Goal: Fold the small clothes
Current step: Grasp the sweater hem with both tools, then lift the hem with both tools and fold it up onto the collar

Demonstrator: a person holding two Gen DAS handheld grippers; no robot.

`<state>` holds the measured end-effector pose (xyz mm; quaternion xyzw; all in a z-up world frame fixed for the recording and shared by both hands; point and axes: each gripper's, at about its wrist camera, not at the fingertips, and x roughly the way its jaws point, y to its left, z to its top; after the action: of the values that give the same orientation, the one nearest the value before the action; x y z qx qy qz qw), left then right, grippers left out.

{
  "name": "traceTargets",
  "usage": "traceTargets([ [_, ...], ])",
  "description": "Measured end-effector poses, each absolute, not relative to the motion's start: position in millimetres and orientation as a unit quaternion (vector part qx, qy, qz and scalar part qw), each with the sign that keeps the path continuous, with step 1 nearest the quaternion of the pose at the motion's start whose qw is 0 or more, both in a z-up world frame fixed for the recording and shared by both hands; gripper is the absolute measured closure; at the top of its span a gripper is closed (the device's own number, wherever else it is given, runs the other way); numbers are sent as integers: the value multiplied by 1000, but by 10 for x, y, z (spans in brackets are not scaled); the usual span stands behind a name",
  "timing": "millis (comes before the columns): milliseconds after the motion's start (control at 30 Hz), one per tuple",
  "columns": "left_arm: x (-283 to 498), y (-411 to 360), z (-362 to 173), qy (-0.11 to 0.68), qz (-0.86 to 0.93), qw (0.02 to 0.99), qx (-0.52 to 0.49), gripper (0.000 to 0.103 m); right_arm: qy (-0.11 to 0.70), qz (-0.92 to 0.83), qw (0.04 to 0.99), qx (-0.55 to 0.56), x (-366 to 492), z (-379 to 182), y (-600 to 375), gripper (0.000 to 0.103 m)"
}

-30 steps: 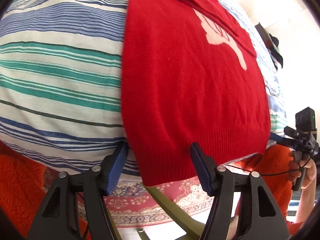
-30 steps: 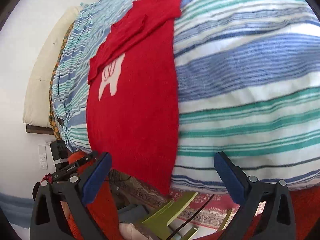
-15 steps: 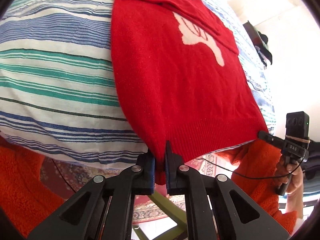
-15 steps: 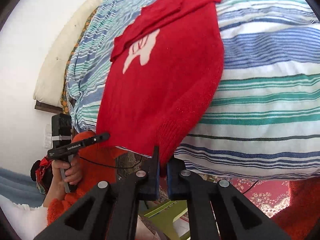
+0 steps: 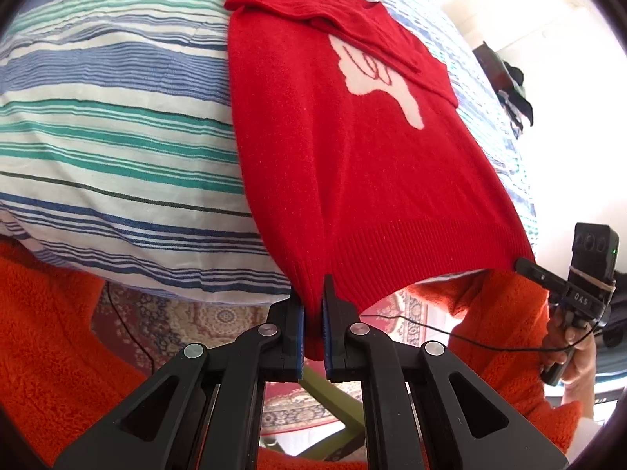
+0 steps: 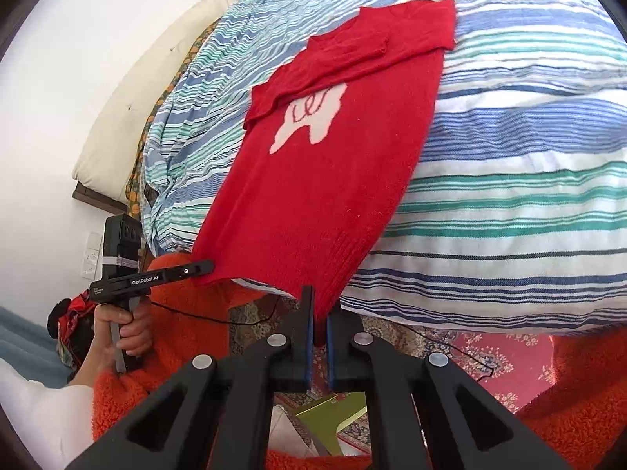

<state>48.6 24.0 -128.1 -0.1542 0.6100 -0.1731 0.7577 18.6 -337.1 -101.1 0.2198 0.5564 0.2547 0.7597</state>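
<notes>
Because the fold starts from the hem, my left tongs (image 5: 313, 327) and right tongs (image 6: 320, 331) each clench a six-o'clock hem corner of the red sweater (image 5: 352, 164) on the bed (image 5: 117, 117).

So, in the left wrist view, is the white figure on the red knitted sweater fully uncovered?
No: a folded red sleeve lies over the top of the white figure on the red knitted sweater.

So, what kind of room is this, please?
Most likely a bedroom at home. A red sweater lies on a bed with a striped duvet, a cream mattress edge or headboard stands by the white wall, and a patterned rug covers the floor below.
</notes>
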Motion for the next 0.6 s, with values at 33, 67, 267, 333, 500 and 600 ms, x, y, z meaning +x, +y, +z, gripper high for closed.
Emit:
traceTargets([
  [33,455,257,-1261,608,-173,759,-152,99,554,258,764,209,168,-968,-3348,98],
  [67,440,271,-1259,608,-172,759,-154,99,552,259,767,200,158,-940,-3330,98],
  [267,449,356,-1256,606,-167,756,-181,99,546,260,773,188,116,-913,-3343,98],
  [333,498,387,-1206,601,-174,753,-202,99,533,261,778,207,148,-879,-3381,98],
  [500,902,453,-1089,582,-188,739,-282,99,472,258,793,286,441,-729,-3579,98],
  [600,1330,430,-993,568,-187,741,-306,99,446,244,802,312,796,-654,-3672,98],
])
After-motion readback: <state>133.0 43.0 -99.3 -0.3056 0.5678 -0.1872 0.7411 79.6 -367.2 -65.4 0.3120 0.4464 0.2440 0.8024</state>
